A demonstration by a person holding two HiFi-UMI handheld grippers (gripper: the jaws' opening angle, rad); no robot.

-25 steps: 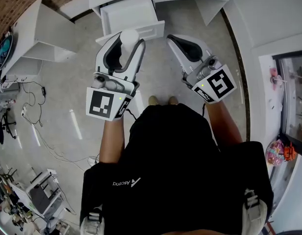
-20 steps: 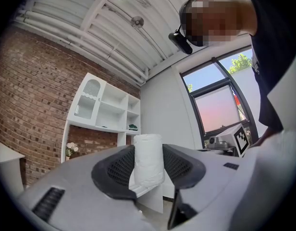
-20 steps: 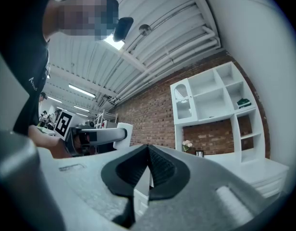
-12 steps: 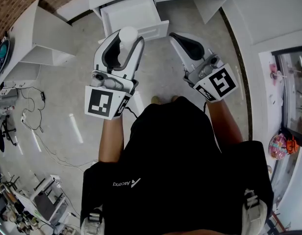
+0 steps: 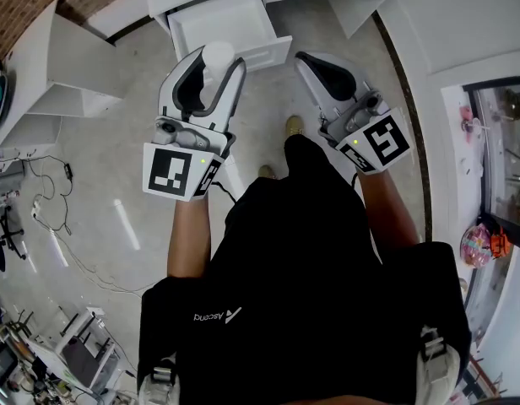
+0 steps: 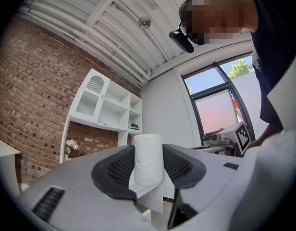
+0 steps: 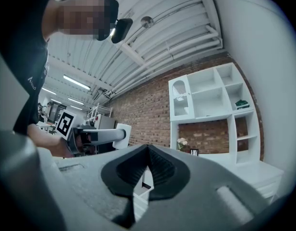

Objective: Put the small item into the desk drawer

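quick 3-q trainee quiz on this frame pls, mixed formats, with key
1. Multiple choice: what is between the jaws of the left gripper?
A) a white roll
B) nothing
C) a pen

2. True or false: the drawer stands open, and the roll is not yet in it.

3. Fill in the blank: the jaws of the right gripper are ____, with nothing between them.

Key:
1. A. The pads press on the roll from both sides.
2. True. The roll is held in the air in front of the open drawer.
3. shut
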